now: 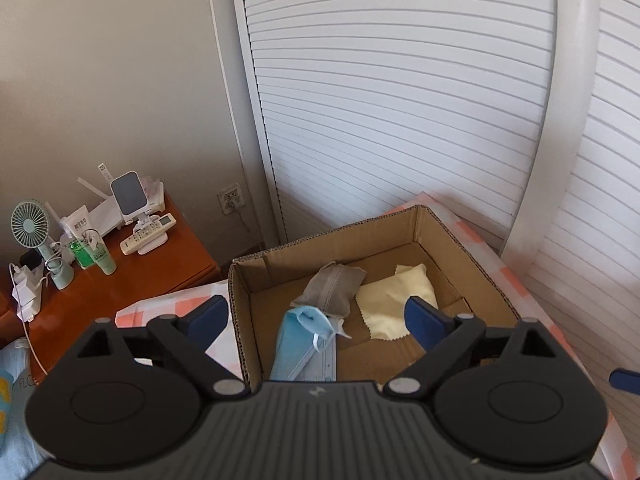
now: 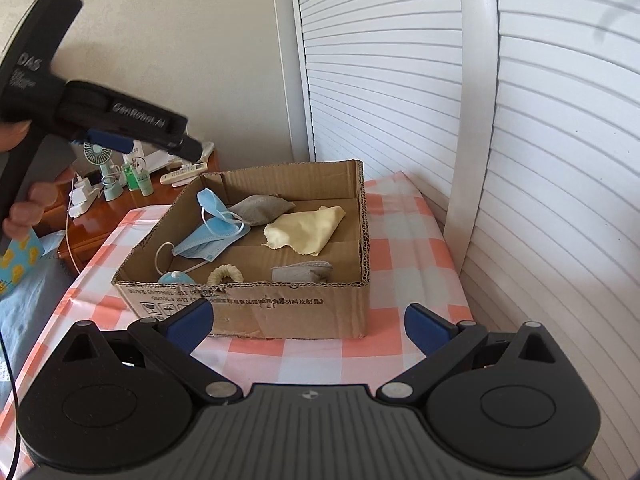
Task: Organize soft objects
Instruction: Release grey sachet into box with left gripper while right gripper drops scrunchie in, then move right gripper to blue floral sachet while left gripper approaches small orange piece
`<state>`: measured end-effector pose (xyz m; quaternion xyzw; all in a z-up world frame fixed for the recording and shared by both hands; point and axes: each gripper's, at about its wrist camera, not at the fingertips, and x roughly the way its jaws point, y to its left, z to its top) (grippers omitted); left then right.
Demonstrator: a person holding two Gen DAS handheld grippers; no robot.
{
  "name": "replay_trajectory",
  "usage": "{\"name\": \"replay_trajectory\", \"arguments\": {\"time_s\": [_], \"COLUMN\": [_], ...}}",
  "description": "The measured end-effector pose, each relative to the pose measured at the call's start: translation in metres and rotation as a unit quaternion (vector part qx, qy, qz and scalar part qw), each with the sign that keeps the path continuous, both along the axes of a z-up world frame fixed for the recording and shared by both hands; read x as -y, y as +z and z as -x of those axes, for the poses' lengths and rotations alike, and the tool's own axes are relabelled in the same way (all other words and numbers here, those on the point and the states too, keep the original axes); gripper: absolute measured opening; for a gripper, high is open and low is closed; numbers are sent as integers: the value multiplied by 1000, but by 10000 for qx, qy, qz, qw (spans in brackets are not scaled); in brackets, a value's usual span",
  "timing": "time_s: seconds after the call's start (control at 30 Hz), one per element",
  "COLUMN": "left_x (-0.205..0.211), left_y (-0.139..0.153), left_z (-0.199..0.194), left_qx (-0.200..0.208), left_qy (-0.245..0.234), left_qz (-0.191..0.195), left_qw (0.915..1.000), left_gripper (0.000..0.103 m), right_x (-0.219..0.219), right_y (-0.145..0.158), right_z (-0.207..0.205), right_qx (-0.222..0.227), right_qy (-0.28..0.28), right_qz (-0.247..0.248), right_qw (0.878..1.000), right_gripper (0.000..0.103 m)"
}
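Note:
An open cardboard box (image 1: 480, 264) stands on a checked cloth. Inside lie a blue face mask (image 1: 304, 344), a grey pouch (image 1: 332, 288) and a yellow cloth (image 1: 396, 300). My left gripper (image 1: 316, 316) hovers open over the box's near-left part, with nothing between its fingers. In the right wrist view the box (image 2: 280, 308) also holds a grey folded cloth (image 2: 304, 272), a beige ring (image 2: 226, 274) and a small blue round thing (image 2: 176, 279). My right gripper (image 2: 308, 320) stands open and empty in front of the box's near wall.
A wooden nightstand (image 1: 120, 280) to the left carries a small fan (image 1: 32, 224), bottles, a remote and chargers. White louvred doors (image 1: 400, 100) rise close behind and right of the box. A hand (image 2: 24, 208) holds the left gripper's handle at the left edge.

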<state>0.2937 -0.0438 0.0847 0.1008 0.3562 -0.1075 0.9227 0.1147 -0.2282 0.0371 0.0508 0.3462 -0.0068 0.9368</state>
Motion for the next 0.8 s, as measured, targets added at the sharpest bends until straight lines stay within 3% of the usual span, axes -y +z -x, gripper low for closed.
{"name": "replay_trajectory", "arguments": {"time_s": [0.43, 0.8], "left_x": [-17, -42], "left_y": [-11, -46], "left_z": [100, 172], "left_qx": [205, 84], "left_qy": [-196, 17], "left_qz": [-189, 217], "left_qw": [9994, 9997], "left_gripper": [100, 101], "right_x": [-15, -22], "right_y": [-10, -33], "right_z": [35, 40], "right_qx": [31, -173], "right_qy": [141, 97], "right_qz": [212, 64], "right_qw": [9997, 9998], "right_gripper": [103, 103]}}
